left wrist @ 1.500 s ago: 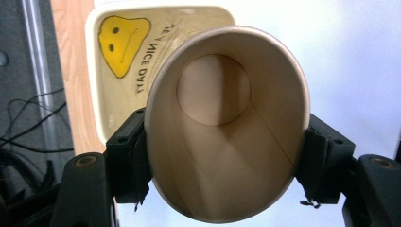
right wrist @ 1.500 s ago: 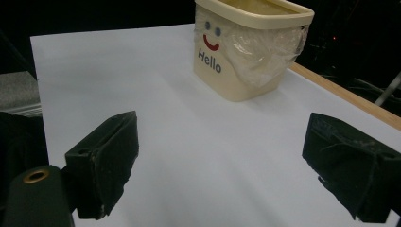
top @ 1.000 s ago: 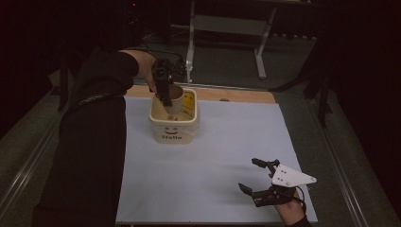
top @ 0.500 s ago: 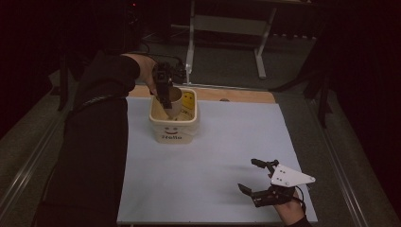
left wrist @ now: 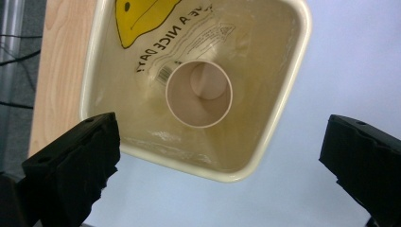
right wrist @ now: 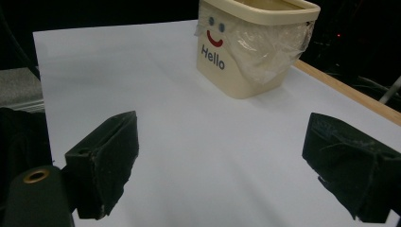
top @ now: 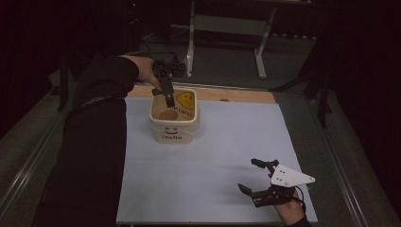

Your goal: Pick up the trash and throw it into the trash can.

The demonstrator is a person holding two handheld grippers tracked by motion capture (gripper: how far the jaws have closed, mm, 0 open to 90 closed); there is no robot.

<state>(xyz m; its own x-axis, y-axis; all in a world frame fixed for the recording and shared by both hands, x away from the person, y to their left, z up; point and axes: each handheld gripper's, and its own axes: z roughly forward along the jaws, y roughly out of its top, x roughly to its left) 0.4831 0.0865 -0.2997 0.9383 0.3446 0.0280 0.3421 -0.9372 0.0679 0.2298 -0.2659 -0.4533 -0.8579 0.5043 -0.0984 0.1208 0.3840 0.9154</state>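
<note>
At the far left of the tabletop (top: 208, 189), on the pale sheet (top: 222, 156): one cream bin (top: 173, 127), square-mouthed, upright, rim rounded. Front wall printed with a smiling face and the word "Hello"; a yellow smiley and lettering show on the inside wall. A clear plastic film clings to one outer side, seen in the right gripper view. Behind the bin, a strip of bare wood (top: 236, 94) at the sheet's far edge.

Inside the bin: one cup (left wrist: 199, 93), round, pale brown within, white rim, standing upright on the bin floor with its mouth up, near the middle and apart from the walls. In the high view it appears as a brown disc (top: 167, 115) in the left half of the bin.

Left gripper (top: 169, 100): held by a hand (top: 146, 70) from a dark sleeve, pointing down over the bin's mouth, tips at rim level. Its jaws have just been opening and now stand wide apart, released, well to either side of the cup, with nothing touching the pads.

Right gripper (top: 255, 177): at the near right corner of the sheet, well apart from the bin, grey plate on top. Jaws spread wide, released, nothing between them; it faces the bin's "Hello" side across bare sheet.
</note>
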